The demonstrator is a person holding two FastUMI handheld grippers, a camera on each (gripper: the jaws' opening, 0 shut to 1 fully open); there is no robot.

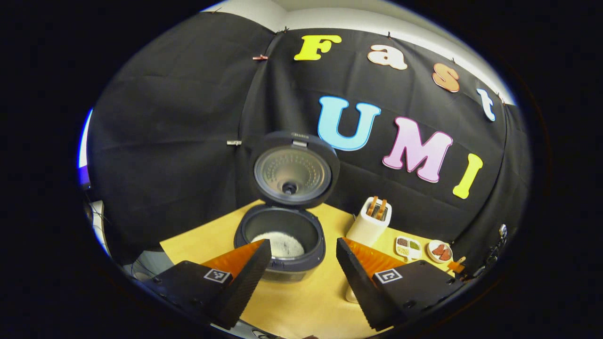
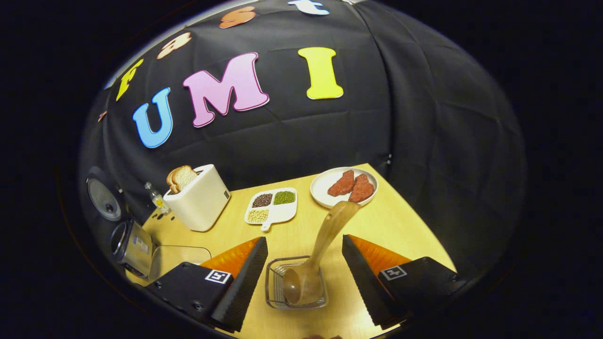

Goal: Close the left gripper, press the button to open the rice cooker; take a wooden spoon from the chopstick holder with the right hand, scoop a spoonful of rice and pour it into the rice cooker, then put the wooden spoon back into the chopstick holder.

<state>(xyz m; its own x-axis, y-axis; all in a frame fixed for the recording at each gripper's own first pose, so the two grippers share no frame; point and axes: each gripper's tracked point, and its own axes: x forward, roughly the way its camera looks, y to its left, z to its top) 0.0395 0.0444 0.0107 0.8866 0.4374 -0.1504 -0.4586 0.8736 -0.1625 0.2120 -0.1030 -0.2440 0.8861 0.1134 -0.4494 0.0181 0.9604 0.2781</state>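
The rice cooker stands open on the yellow wooden surface, its round lid tipped up and back against the black booth wall, the inner plate of the lid facing forward. Inside the dark pot lies a low white bed of rice. The left claw hangs just in front of the cooker with its two fingers spread wide apart and nothing between them, the left finger overlapping the cooker's near rim in the left gripper view. To the right of the cooker sits a white toaster with bread slices standing in its slots, and farther right a small divided dish of beans and a white plate carrying reddish pieces of meat. In the right gripper view, the wooden spoon rests in the clear chopstick holder, bowl end down inside it and handle slanting up and away toward the plate. The right claw is held over the holder with its fingers well apart on either side of the spoon, not touching it. Beyond lie the divided dish, the plate of meat and the toaster, and a clear container sits near the left finger.
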